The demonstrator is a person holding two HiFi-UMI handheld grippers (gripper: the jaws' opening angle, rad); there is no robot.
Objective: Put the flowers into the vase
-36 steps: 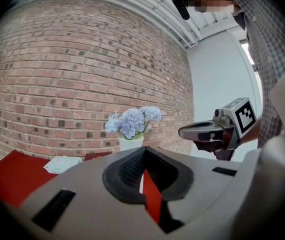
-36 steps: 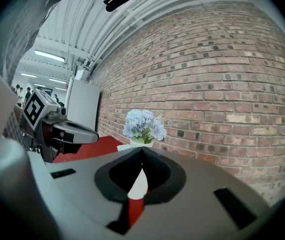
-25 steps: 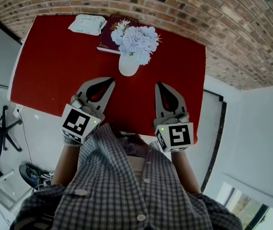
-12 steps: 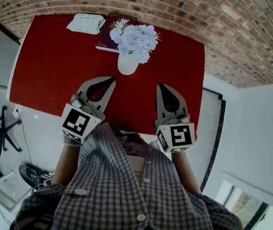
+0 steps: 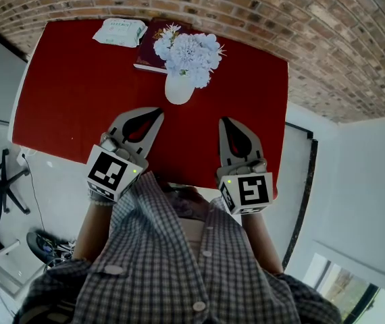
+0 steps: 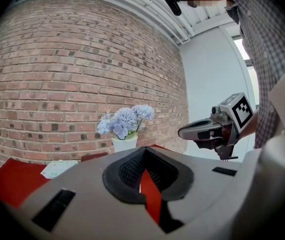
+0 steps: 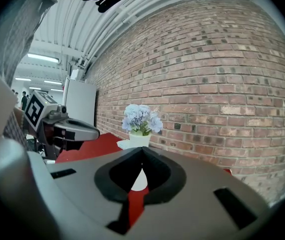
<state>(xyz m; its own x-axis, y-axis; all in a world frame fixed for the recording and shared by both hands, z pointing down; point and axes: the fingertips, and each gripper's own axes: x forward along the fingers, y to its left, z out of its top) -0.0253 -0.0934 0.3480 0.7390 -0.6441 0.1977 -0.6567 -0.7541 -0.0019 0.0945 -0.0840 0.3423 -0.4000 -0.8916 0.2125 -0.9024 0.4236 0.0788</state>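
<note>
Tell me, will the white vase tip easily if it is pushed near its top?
Probably: the vase looks narrow, and the flowers spread wider than it, so it seems top-heavy. Its smooth white surface suggests ceramic: likely slippery and breakable.

Open red table (image 5: 78,93) ahead — vase (image 5: 179,90), book (image 5: 147,58), packet (image 5: 119,32) along far edge

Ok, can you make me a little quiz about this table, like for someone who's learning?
1. True or false: the flowers stand in the white vase.
2. What lies left of the dark book on the red table? A: a white packet. B: a cup. C: a spoon.
3. Fill in: the left tool and right tool are both ____ and empty.
Key: 1 true; 2 A; 3 shut.
</note>
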